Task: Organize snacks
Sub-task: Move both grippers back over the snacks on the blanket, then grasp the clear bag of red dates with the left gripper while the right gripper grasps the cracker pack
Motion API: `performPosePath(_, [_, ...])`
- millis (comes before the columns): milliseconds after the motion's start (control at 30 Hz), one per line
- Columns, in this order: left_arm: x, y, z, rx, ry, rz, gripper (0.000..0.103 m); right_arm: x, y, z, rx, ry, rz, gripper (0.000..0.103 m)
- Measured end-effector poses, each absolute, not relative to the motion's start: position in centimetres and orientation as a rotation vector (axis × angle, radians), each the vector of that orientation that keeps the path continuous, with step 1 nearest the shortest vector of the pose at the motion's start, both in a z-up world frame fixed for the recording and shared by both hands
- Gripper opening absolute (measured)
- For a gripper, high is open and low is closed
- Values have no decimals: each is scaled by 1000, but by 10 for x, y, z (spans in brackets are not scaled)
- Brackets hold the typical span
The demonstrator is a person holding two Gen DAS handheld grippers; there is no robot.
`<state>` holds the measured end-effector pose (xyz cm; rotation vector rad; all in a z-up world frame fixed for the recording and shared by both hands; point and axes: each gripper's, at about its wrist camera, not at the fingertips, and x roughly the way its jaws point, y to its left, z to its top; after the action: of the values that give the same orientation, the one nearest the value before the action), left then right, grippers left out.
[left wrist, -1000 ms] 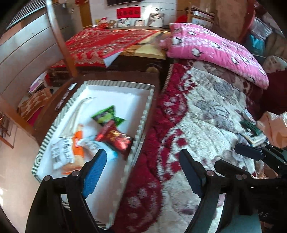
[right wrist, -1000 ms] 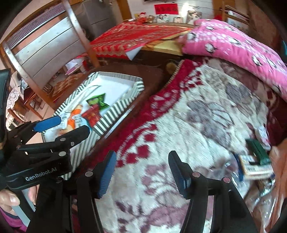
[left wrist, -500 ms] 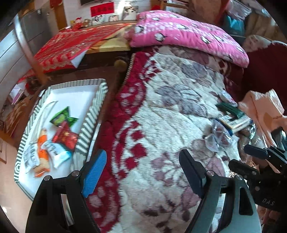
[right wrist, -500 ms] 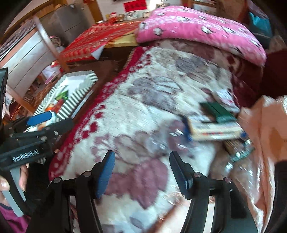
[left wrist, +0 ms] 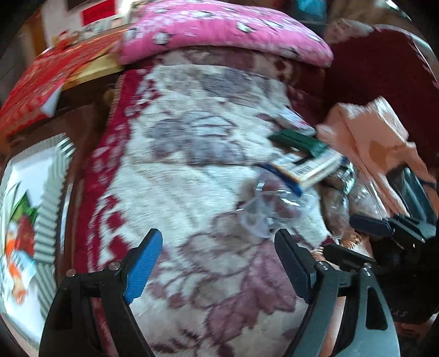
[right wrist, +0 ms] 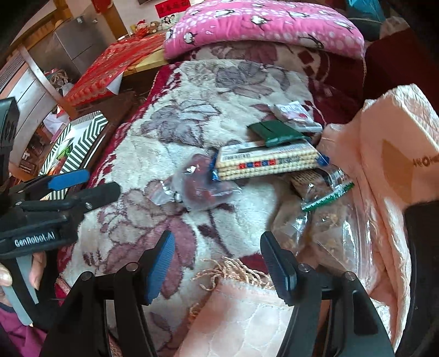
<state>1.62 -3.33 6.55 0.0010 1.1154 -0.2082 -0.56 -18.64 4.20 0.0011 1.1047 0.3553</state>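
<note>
While heaped on floral blanket [right wrist: 170,153]: cracker pack [right wrist: 267,162], beige rows with red-blue squares; dark green packet [right wrist: 277,133] just behind; clear wrapper [right wrist: 203,189], reddish contents. Left gripper [left wrist: 216,263] spread, empty. Right gripper [right wrist: 216,263] just opening, nothing between.

The right gripper [right wrist: 216,263] hung over the flowered blanket [right wrist: 175,142], its jaws just widening with nothing between them. Ahead lay a cracker pack [right wrist: 267,162], a green packet [right wrist: 275,133] and a clear wrapped snack [right wrist: 203,186].

cream-and-maroon floral blanket [right wrist: 192,131], pink penguin-print quilt [right wrist: 263,24], green-striped tray [right wrist: 85,137]
</note>
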Motion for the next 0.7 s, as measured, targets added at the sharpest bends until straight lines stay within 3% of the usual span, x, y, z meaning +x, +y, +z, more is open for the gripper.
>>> performPosePath(500, [68,-98,21,68,1175,-371,85,2,-224,34,42,1130,239,72])
performPosePath(533, [70,-98,18,56,1177,-370,75,3,-225,34,54,1131,237,72])
performPosePath(567, [71,-98,16,44,1181,-375,52,4,-228,34,75,1128,238,72])
performPosePath(700, [68,-93,21,54,1158,-382,43,10,-233,35,195,1113,259,73])
